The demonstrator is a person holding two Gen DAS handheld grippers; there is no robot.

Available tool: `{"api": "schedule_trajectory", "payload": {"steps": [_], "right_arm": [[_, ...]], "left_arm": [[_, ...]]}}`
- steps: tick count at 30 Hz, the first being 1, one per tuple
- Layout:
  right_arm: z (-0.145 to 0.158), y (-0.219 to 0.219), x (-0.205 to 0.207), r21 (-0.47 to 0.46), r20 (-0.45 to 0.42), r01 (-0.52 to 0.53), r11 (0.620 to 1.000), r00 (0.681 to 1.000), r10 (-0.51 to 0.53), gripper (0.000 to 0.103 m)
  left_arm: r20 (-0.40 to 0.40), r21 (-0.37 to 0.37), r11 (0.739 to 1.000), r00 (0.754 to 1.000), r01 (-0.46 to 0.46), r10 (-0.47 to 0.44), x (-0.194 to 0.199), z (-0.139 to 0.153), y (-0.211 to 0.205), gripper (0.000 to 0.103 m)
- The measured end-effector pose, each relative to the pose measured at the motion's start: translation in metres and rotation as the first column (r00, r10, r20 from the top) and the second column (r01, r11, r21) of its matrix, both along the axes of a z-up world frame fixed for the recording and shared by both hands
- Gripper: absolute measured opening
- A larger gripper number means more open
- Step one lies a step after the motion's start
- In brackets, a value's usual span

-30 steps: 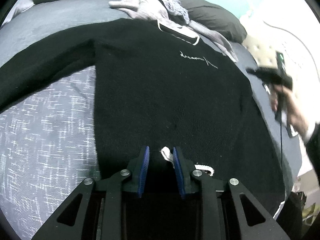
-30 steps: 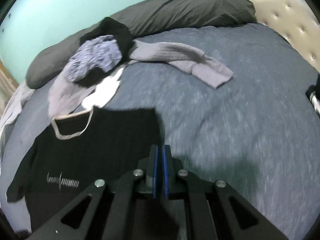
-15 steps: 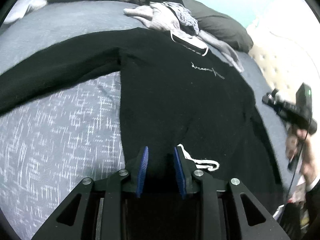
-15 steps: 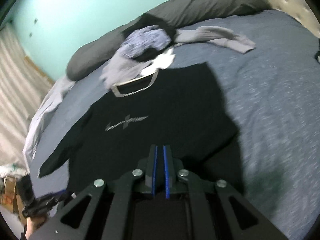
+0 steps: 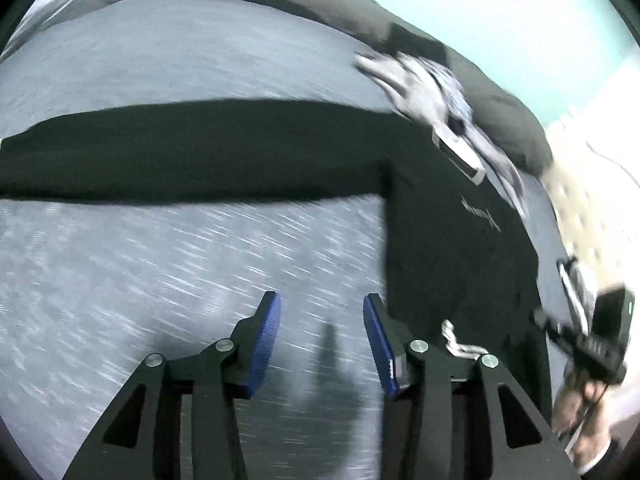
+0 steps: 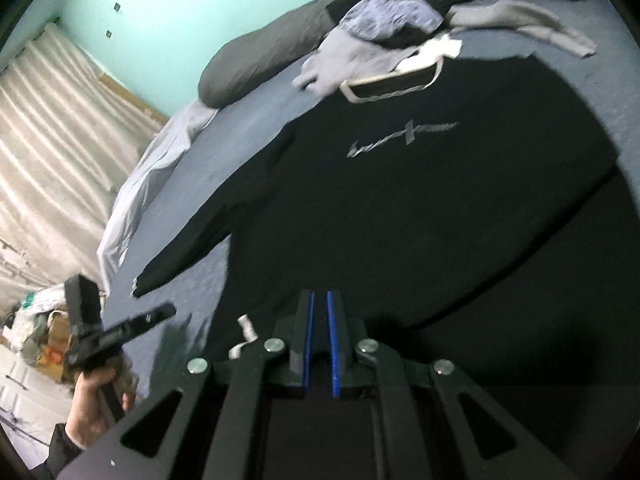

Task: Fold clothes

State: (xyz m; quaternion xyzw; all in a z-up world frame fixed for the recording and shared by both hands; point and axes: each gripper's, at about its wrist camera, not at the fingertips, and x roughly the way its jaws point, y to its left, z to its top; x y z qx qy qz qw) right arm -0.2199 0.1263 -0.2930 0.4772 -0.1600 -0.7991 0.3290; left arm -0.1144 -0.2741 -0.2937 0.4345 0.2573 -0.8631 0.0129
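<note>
Left wrist view: the left claw (image 5: 322, 320) is hovering over bare grey bedding (image 5: 160, 280), its blue pads standing apart with nothing between them; the jaws have just been opening. Just to its right the black sweater (image 5: 452, 248) is lying flat on the bed, a white drawstring (image 5: 460, 344) showing at its near hem. One sleeve (image 5: 192, 152) is stretching far out to the left across the bedding. Only this view is showing the sleeve at full length. At the right edge the right claw (image 5: 560, 328) is appearing from outside, held by a hand (image 5: 580, 404); the frame is blurred.

Right wrist view: the right claw (image 6: 320, 340) is sitting closed, pads nearly touching, over the sweater's (image 6: 400, 208) near hem; whether cloth is caught between them cannot be told. The drawstring (image 6: 246, 330) is lying just left of it. At lower left the left claw (image 6: 158, 314) is being held by a hand (image 6: 94, 404) over the bed's edge. Only this view is showing the sweater's chest print (image 6: 402, 136) and pale collar (image 6: 394, 80) clearly. Beyond the collar, a heap of grey clothes (image 6: 380, 28) is resting against a dark pillow (image 6: 272, 56), with a curtain (image 6: 52, 140) at far left.
</note>
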Motion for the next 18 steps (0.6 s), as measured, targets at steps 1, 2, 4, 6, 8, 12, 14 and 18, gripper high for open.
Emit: {"api": "schedule_trajectory", "payload": {"steps": [1, 2, 4, 6, 8, 12, 14, 18], "right_arm": [[-0.001, -0.003, 0.005, -0.007, 0.0, -0.008, 1.0, 1.0, 0.008, 0.006], [-0.001, -0.006, 0.009, -0.014, -0.002, -0.017, 1.0, 1.0, 0.017, 0.006], [-0.002, -0.007, 0.016, -0.025, -0.008, -0.021, 0.999, 1.0, 0.021, 0.006], [-0.005, -0.005, 0.02, -0.04, -0.006, -0.025, 0.999, 1.0, 0.024, 0.006], [-0.008, -0.004, 0.025, -0.05, -0.005, -0.032, 0.998, 0.999, 0.032, 0.006], [-0.01, -0.005, 0.032, -0.039, -0.025, -0.059, 0.998, 0.998, 0.058, 0.007], [-0.011, -0.006, 0.034, -0.048, -0.032, -0.066, 0.997, 0.997, 0.065, 0.006], [-0.011, -0.008, 0.037, -0.044, -0.046, -0.074, 0.996, 0.996, 0.072, 0.006]], "left_arm": [[0.002, 0.004, 1.0, 1.0, -0.023, 0.023, 0.001, 0.001, -0.011, 0.047], [0.003, 0.008, 0.999, 0.999, -0.045, 0.045, 0.002, 0.001, -0.022, 0.048], [0.004, 0.014, 0.997, 0.997, -0.082, 0.082, 0.001, 0.002, -0.043, 0.048], [0.011, 0.006, 0.993, 0.993, -0.12, 0.12, 0.001, 0.001, -0.063, 0.048], [0.02, -0.012, 0.987, 0.987, -0.159, 0.159, 0.002, 0.0, -0.082, 0.049], [0.026, 0.01, 0.973, 0.973, -0.229, 0.229, 0.008, -0.001, -0.115, 0.049], [0.024, 0.034, 0.962, 0.963, -0.271, 0.27, 0.013, -0.001, -0.13, 0.049], [0.023, 0.054, 0.94, 0.942, -0.336, 0.336, 0.02, -0.002, -0.153, 0.051]]}}
